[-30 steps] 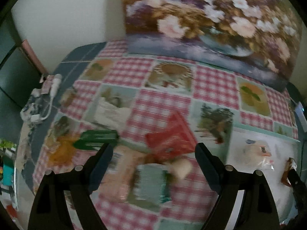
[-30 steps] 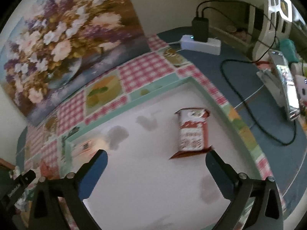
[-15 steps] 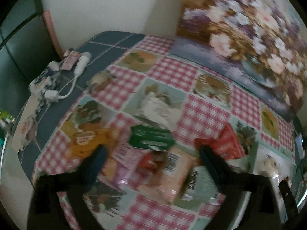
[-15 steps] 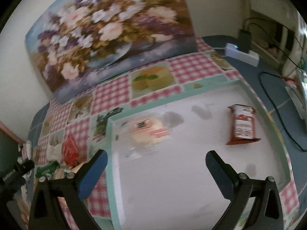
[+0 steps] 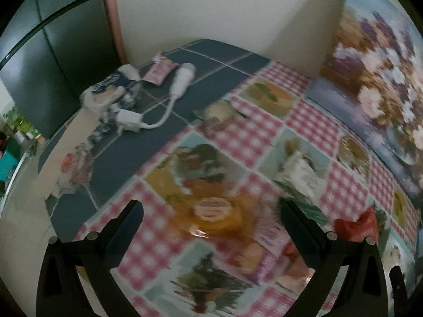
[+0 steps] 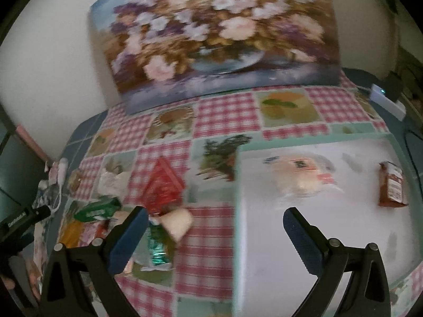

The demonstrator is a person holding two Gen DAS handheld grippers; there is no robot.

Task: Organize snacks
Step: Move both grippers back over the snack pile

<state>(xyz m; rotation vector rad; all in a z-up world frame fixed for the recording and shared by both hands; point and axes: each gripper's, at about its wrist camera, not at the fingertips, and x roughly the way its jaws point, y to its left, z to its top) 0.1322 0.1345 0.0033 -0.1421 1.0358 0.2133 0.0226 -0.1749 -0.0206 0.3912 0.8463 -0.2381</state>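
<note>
A heap of snack packets lies on the checked tablecloth [image 6: 224,111]: a red packet [image 6: 162,183], a green packet [image 6: 99,208], a teal packet [image 6: 157,245] and a pale bun [image 6: 177,222]. An orange packet [image 5: 211,210] lies between my left gripper's fingers. My left gripper [image 5: 211,211] is open and empty, just above the heap's left side. My right gripper [image 6: 214,222] is open and empty, over the edge of the white tray [image 6: 290,264]. In the tray lie a clear-wrapped snack [image 6: 306,174] and a brown-red packet [image 6: 391,185].
A flower painting [image 6: 211,31] leans on the wall at the back. White cables and adapters [image 5: 158,100] and a small pink packet [image 5: 158,70] lie on the dark table top at far left. A white power strip [image 6: 388,100] lies at far right.
Both views have swung left. My left gripper has moved from the heap's middle to its left end, over the orange packet. My right gripper has moved from the tray towards the heap.
</note>
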